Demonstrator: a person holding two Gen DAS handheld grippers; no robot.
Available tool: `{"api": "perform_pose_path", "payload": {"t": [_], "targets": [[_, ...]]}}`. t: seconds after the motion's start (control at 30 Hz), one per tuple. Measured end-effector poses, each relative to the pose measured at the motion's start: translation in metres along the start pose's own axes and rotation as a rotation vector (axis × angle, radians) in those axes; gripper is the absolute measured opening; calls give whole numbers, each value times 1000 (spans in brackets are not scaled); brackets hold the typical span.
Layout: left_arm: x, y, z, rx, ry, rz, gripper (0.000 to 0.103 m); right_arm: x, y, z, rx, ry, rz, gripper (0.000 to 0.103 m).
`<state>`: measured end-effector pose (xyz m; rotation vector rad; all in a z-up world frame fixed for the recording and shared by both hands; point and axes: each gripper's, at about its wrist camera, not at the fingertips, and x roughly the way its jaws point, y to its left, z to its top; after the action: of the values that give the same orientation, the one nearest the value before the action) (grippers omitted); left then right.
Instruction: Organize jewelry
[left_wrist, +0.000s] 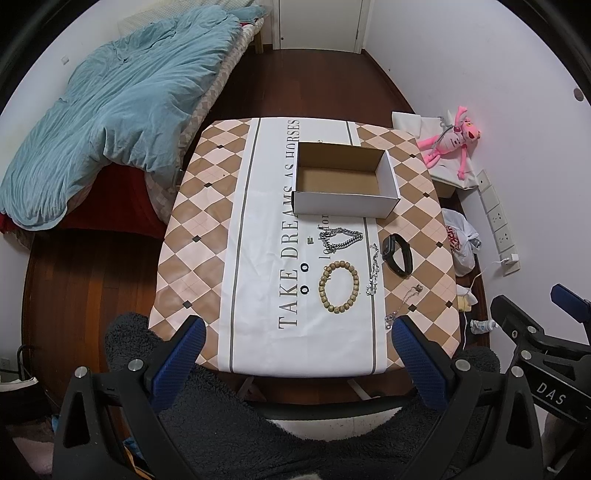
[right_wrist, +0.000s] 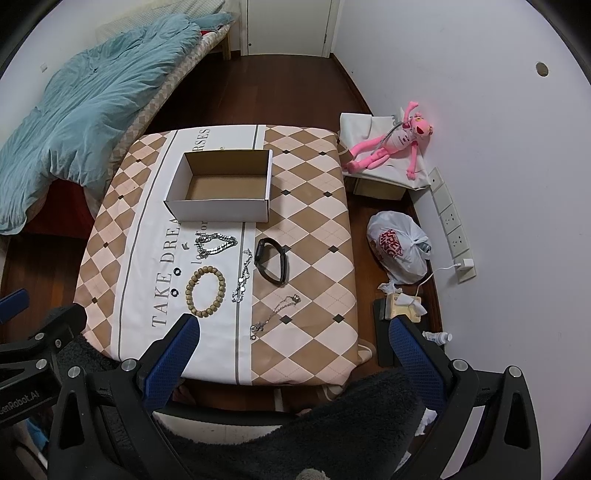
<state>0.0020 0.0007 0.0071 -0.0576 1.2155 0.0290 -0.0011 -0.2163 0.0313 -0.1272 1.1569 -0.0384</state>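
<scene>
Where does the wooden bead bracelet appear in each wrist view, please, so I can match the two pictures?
Left wrist: bead bracelet lies right of centre, beside the "TAKE" lettering.
Right wrist: bead bracelet lies left of centre, just above the left blue finger.
Shared landmark: the open cardboard box beyond it.

One open cardboard box (left_wrist: 345, 181), one bead bracelet (left_wrist: 339, 287), two small rings (left_wrist: 304, 266), three chains (left_wrist: 341, 238), one black band (left_wrist: 397, 254).
</scene>
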Motion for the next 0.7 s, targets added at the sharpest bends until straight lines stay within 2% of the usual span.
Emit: {"api": "perform_pose_path", "payload": {"t": [0.7], "targets": [[-12, -4, 3, 1, -4, -2, 103, -6, -3, 4, 5, -8, -1, 103]]}}
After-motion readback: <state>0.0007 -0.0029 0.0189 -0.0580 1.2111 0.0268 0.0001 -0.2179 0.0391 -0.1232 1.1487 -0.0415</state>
